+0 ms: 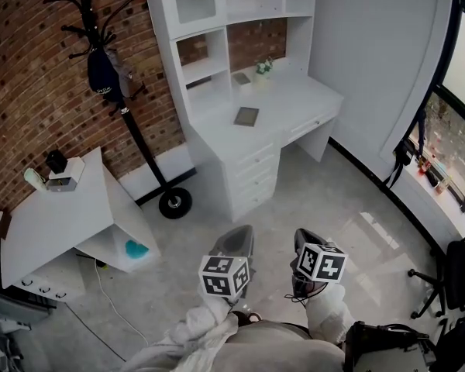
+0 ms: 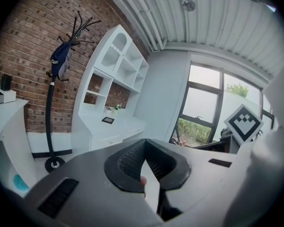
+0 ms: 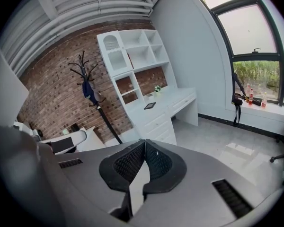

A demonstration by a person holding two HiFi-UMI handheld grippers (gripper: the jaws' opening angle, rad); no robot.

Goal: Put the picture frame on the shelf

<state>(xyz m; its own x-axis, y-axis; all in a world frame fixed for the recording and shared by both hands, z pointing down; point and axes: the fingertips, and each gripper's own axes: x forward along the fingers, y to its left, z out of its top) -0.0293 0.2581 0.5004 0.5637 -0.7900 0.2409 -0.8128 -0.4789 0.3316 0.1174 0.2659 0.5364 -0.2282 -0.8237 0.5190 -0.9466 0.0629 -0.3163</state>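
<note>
Left gripper view: picture frame (image 2: 108,120); uniquely, perhaps a ceiling lamp (image 2: 188,4)

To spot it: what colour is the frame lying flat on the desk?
Dark grey frame; head view.

A red brick wall (image 1: 31,76) fills the head view from 9 to 11 o'clock, with a black coat stand (image 1: 132,122) against it at 11. At 12 stands a white desk (image 1: 294,103) topped by a white shelf unit (image 1: 209,68), brick showing through its open backs. A plain white wall (image 1: 372,53) curves round at 1 to 2, meeting a dark-framed window (image 1: 457,122) at 3. The pale glossy floor (image 1: 349,215) catches daylight. A low white table (image 1: 54,227) sits at 9, a black office chair (image 1: 449,277) at 4
</note>
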